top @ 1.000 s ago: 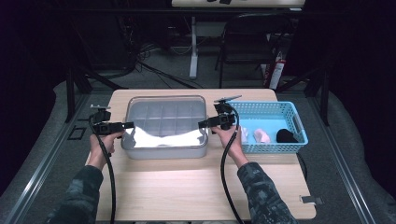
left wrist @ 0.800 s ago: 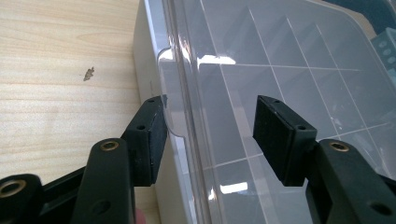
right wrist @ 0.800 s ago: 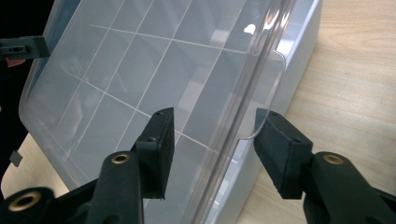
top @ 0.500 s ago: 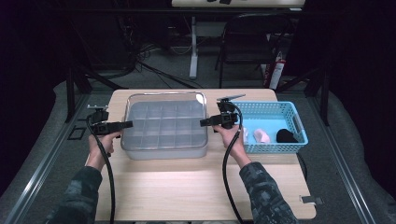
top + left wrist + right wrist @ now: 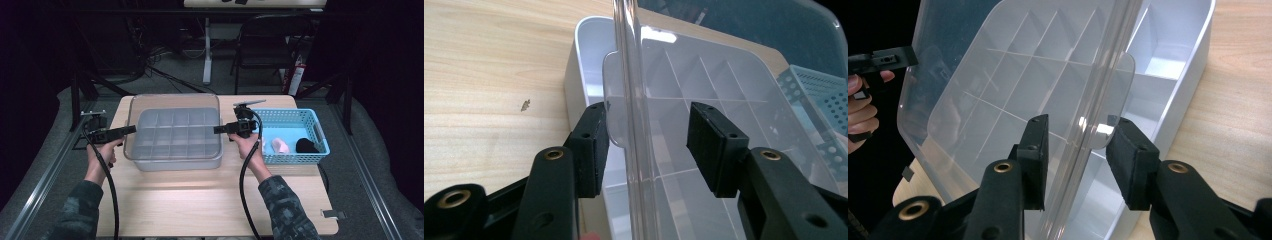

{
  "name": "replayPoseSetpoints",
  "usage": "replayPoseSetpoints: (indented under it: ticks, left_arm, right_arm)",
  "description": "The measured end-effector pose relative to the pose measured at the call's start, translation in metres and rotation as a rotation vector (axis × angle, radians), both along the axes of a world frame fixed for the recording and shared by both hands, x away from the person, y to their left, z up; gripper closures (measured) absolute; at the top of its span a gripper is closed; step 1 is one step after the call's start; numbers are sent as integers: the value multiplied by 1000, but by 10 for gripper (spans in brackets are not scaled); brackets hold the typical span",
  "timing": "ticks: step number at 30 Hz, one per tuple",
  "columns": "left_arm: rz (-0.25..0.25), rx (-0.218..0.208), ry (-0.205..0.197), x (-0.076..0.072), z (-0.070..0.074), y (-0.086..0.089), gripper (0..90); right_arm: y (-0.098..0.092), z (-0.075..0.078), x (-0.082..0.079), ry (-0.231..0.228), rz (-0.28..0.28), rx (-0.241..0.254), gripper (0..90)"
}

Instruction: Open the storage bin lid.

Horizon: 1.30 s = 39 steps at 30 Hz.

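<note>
While the clear lid (image 5: pixel 172 107) stands raised off the divided box (image 5: pixel 172 150) on the tabletop (image 5: pixel 200 200), the left gripper (image 5: pixel 646 145) has its 2 fingers (image 5: pixel 591 145) on either side of the lid's left rim; they have just been closing, with a gap at the right pad. Across the box, the right gripper (image 5: pixel 1080 160) brackets the lid's right rim likewise, closing, not visibly clamped. A blue basket (image 5: pixel 320 135) sits at far right.

Clear lid (image 5: pixel 172 107), white-grey box (image 5: pixel 175 150), blue basket (image 5: pixel 292 117), black grippers.
</note>
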<state>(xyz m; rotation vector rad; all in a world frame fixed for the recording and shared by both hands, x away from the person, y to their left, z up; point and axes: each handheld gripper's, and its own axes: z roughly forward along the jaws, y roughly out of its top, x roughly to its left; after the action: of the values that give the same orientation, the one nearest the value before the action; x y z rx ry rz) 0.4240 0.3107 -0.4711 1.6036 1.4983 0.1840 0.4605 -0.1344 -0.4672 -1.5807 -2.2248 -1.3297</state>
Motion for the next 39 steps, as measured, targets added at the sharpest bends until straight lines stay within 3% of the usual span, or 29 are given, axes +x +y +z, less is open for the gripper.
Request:
replayPoseSetpoints:
  ticks: [10, 20, 28, 39]
  left_arm:
    - [0, -13, -16, -11, 4, 0, 526]
    - [-3, 7, -28, -26, 6, -2, 536]
    - [-11, -9, -51, -39, 10, -1, 547]
    - [-13, 6, -85, -60, 14, 1, 557]
  right_arm:
    - [-3, 11, -13, -43, 3, 9, 629]
    - [-3, 13, -26, -70, 16, -19, 652]
    - [-7, 18, -37, -92, 25, 2, 659]
    - [-7, 20, -54, -117, 45, 3, 669]
